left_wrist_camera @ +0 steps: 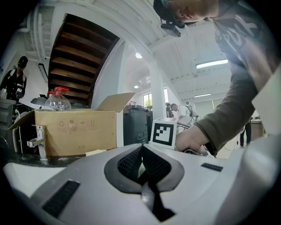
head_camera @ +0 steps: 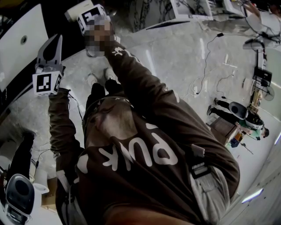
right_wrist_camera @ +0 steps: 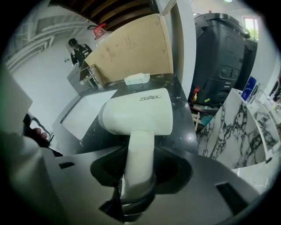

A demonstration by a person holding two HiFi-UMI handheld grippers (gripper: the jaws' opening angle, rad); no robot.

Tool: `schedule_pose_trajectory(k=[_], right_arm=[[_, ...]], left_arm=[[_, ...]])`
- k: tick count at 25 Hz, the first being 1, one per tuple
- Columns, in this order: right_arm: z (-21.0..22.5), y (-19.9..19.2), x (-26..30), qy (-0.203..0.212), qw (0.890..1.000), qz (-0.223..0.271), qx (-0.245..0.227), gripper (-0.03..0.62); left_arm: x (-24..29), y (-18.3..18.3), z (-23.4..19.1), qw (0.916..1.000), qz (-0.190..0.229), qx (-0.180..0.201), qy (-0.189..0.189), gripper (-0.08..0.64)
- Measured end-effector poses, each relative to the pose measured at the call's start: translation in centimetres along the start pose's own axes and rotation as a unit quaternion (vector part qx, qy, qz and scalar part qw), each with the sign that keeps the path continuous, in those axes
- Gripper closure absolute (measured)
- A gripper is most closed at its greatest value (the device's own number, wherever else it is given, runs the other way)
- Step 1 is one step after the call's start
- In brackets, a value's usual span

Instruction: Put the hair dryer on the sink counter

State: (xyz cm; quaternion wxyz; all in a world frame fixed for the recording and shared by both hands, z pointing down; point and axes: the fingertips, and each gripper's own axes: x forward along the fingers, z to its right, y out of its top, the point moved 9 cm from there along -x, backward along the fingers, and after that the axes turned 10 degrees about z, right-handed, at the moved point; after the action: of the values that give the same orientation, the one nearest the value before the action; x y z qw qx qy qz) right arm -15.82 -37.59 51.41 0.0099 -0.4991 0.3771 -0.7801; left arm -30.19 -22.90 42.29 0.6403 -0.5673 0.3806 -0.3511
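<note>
The white hair dryer (right_wrist_camera: 138, 115) hangs a little above the dark sink counter (right_wrist_camera: 178, 94), beside the white basin (right_wrist_camera: 81, 116). Its handle runs down between the jaws of my right gripper (right_wrist_camera: 139, 151), which is shut on it. In the head view the dryer (head_camera: 78, 9) shows as a white shape at the top, just past that gripper's marker cube (head_camera: 91, 16). My left gripper (left_wrist_camera: 141, 151) is held up to the left with its pads together and nothing between them; the head view shows this left gripper (head_camera: 57, 38) at the left, apart from the dryer.
A cardboard box (left_wrist_camera: 74, 129) with a spray bottle (left_wrist_camera: 57, 99) behind it stands at the back of the counter, next to a faucet (right_wrist_camera: 90, 74) and a white dish (right_wrist_camera: 137, 78). A black bin (right_wrist_camera: 224, 52) and marble panels (right_wrist_camera: 237, 127) stand right of the counter.
</note>
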Motion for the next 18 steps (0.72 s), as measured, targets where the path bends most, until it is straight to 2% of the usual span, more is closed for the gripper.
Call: schedule_pose_trajectory(k=[7, 12, 15, 18], right_arm=[[0.3, 0.2, 0.4, 0.005, 1.0, -0.001, 0.009, 0.411], [0.2, 1.5, -0.8, 0.017, 0.999, 0.034, 0.004, 0.368], [-0.6, 2.3, -2.9, 0.042, 0.997, 0.068, -0.01, 0.369], [-1.8, 3.0, -6.5, 0.063, 0.987, 0.134, -0.056, 0.394]], left_arm=[[0.3, -0.1, -0.2, 1.0, -0.001, -0.001, 0.0, 0.563], [0.5, 0.0, -0.4, 1.0, -0.004, 0.004, 0.003, 0.563], [0.4, 0.3, -0.5, 0.9999, -0.006, 0.005, 0.007, 0.563], [0.3, 0.9, -0.5, 0.9999, -0.004, 0.003, 0.012, 0.563]])
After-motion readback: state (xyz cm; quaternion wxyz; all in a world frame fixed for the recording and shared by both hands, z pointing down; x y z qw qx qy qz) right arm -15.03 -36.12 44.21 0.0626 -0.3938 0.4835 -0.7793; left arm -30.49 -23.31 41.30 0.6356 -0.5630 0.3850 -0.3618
